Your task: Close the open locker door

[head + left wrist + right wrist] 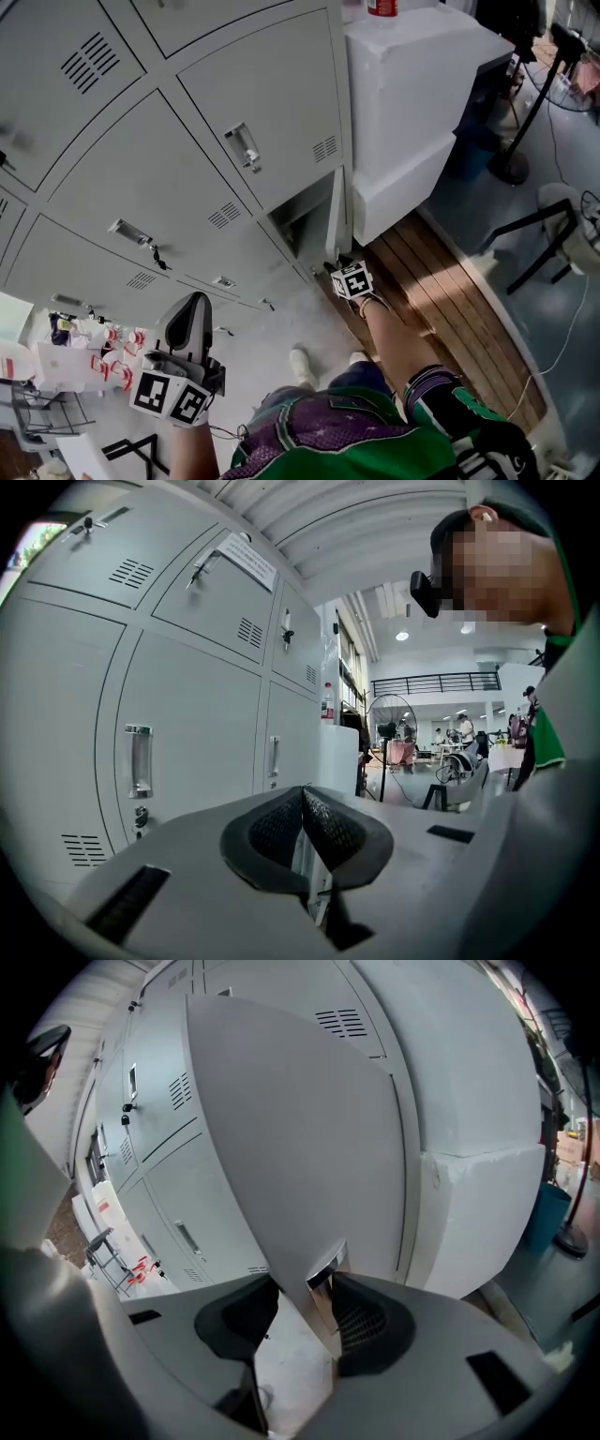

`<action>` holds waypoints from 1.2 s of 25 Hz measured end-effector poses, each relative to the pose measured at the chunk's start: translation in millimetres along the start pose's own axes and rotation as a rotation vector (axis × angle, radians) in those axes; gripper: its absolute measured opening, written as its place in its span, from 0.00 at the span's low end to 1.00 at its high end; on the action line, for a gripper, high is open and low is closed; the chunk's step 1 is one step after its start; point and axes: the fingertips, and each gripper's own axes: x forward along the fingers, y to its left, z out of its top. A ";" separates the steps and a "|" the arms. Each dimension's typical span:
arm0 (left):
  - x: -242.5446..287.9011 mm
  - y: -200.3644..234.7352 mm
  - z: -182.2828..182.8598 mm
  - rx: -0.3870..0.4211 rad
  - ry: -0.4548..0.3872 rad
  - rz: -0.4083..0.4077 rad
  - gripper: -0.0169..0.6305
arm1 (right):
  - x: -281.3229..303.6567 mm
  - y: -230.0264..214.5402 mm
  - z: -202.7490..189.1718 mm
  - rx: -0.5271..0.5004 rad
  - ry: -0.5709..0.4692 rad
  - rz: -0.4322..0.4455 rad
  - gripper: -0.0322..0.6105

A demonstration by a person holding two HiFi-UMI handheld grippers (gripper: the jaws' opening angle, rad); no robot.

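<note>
The left claw, jaws together on nothing, hangs well apart from the locker door, at about eight o'clock of it in the head view. The door stands ajar on the bank's bottom right locker, long axis upright. The right claw, the nearer one, pinches its free edge beside the chrome latch. The opening lies at about ten o'clock of this claw. The hinges are hidden and the locker's inside is dim.
</note>
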 end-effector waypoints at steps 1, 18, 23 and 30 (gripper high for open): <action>2.9 1.3 0.2 0.000 0.001 -0.015 0.06 | 0.8 0.5 1.1 0.008 -0.001 -0.013 0.33; 23.0 52.1 -18.3 -0.032 0.061 -0.199 0.06 | 35.8 26.2 21.4 0.073 -0.052 -0.074 0.34; 22.6 63.5 -21.1 -0.011 0.062 -0.240 0.06 | 47.5 33.1 25.8 0.091 -0.064 -0.091 0.34; 23.5 77.4 -23.8 0.005 0.061 -0.304 0.06 | 64.0 41.3 36.5 0.119 -0.081 -0.115 0.34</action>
